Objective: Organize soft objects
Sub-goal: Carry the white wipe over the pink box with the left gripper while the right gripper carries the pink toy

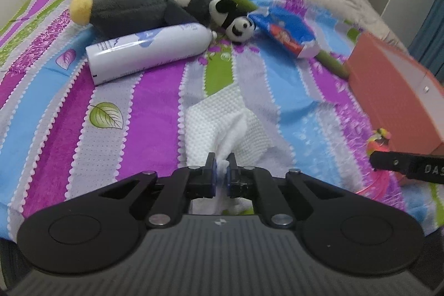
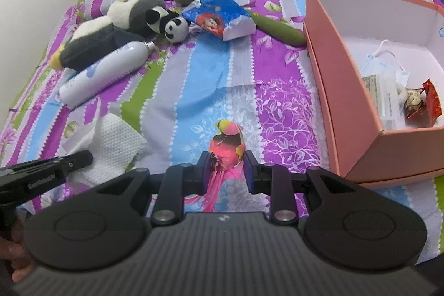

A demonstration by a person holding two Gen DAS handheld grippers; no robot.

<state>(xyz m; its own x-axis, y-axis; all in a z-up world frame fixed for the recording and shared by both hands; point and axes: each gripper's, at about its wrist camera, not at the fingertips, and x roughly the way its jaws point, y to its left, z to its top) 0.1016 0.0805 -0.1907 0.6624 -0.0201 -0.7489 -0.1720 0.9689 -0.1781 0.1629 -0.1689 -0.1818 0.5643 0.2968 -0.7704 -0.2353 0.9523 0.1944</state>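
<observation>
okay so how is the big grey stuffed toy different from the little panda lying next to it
The grey stuffed toy is much larger than the little panda. The grey toy is grey and white with yellow tips; the panda is black and white. The grey toy lies beside the white bottle; the panda lies near the blue packet. Both are plush and rest on the striped bedspread.

Left tool clamped; right tool gripping.

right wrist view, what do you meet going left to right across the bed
white cloth → white bottle → small panda → blue tissue pack → green plush → pink box
</observation>
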